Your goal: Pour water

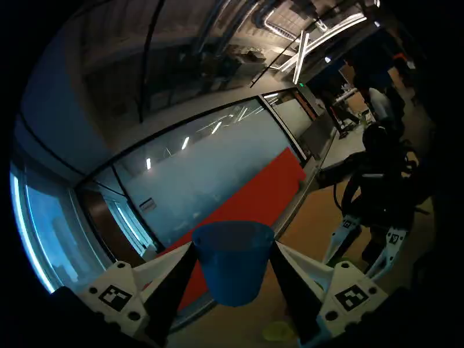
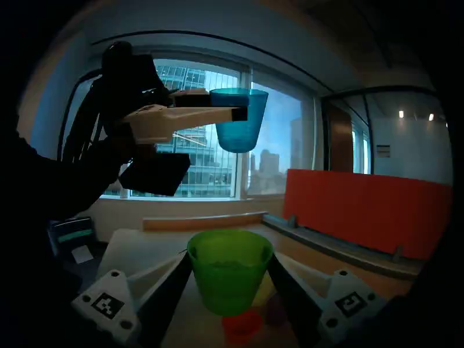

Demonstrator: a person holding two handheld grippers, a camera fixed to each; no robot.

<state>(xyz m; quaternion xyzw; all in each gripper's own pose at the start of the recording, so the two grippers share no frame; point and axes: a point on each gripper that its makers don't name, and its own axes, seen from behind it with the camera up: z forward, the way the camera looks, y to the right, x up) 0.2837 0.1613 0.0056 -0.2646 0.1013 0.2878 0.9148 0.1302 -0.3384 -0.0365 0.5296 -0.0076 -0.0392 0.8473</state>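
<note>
1. Tall windows [image 2: 197, 162] with city towers beyond them take up the far wall, and a pale table [image 2: 139, 249] runs out beneath them.
2. Up on the left, a dark sleeve [image 2: 58, 180] holds the left gripper [image 2: 240, 107] raised in front of the glass. Its two fingers pinch the blue cup [image 2: 239, 130] near the rim. The cup sits upright, well above the table.
3. Seen from the left gripper view, both fingers [image 1: 174, 284] press against the blue cup's sides, with the cup squarely between them.
4. In the middle, lower down, the right gripper [image 2: 230, 255] hangs over the table. Its fingers [image 2: 174, 284] are closed on the green cup [image 2: 230, 278], one on each side, and the cup stands upright with its mouth open to the ceiling. I cannot tell whether either cup has water in it.
5. Just under the green cup, a small red thing [image 2: 242, 326] and a purple one [image 2: 277, 316] lie on the table, too blurred to name.
6. Over on the right, a red panel [image 2: 371, 209] stands along the table's far edge, and a glass partition [image 2: 400, 145] rises behind it.
</note>
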